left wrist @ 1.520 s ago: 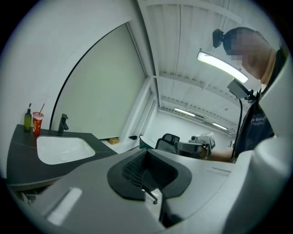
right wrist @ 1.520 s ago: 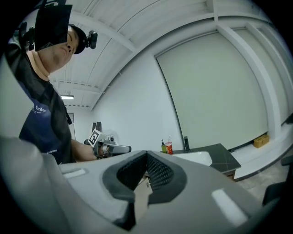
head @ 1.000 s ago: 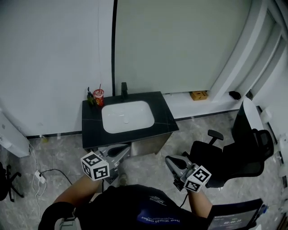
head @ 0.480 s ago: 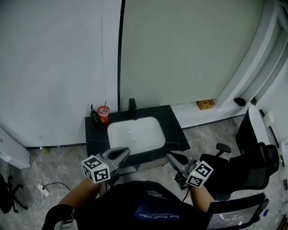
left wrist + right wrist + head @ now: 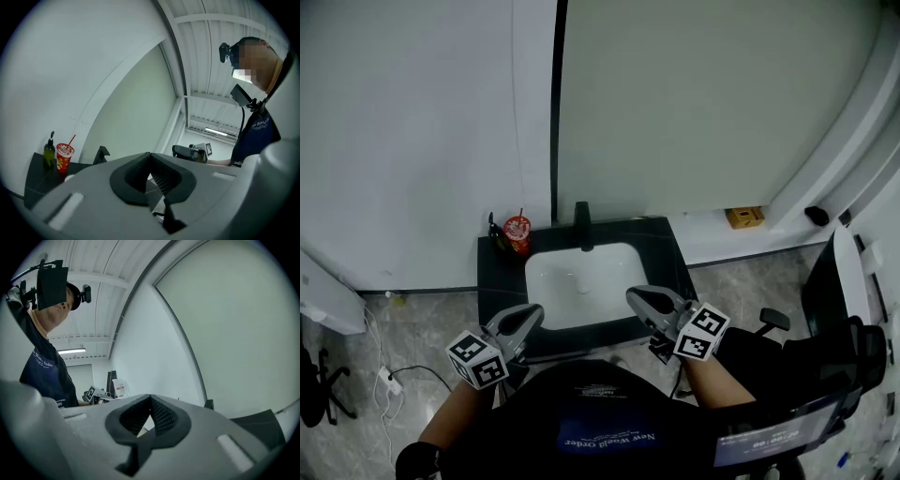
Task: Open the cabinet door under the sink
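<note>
- Looks like an office-type test room, not a home bathroom.
- A lone black-topped sink unit [image 5: 499, 272] is set against bare walls at 12 o'clock.
- An office chair [image 5: 844, 356] is parked at 4 o'clock.
- A power strip [image 5: 389, 382] is left on the floor at 8 o'clock.

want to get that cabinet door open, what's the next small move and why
Probably lower the left gripper below the front edge of the counter and open its jaws. It and the right gripper are both shut, empty and level, up by the near rim of the sink; the cabinet door underneath is out of sight.
</note>
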Demonstrator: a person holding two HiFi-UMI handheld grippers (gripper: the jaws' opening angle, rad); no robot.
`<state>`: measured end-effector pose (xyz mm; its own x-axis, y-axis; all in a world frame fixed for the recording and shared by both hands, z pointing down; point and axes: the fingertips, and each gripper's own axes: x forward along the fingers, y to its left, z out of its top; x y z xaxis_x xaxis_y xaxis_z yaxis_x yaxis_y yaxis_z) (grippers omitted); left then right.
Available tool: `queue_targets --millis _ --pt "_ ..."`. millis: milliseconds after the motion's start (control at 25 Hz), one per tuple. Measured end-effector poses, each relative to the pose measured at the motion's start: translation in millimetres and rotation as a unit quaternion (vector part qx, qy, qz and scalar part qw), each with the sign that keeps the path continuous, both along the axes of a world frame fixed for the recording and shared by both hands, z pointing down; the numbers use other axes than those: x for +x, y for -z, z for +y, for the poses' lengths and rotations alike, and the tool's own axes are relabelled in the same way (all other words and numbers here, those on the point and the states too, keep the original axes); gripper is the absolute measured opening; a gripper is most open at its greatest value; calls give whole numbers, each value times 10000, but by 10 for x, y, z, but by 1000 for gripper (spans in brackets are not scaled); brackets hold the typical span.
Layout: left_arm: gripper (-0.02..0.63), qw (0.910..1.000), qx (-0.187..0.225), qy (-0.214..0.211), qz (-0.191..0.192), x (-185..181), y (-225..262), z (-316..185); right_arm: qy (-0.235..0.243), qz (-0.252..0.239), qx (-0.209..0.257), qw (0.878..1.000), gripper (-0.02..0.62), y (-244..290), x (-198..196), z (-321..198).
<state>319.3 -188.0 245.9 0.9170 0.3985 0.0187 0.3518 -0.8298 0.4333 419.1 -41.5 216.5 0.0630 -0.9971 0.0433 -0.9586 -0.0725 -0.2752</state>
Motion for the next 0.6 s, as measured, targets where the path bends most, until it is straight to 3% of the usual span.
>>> queue_targets --millis 360,600 --pt "2 9907 188 1346 -69 494 89 178 1201 -143 39 9926 2 -128 829 -69" --pt "2 9840 225 1770 -8 868 -10 415 1731 -161 38 9848 0 -292 1274 -31"
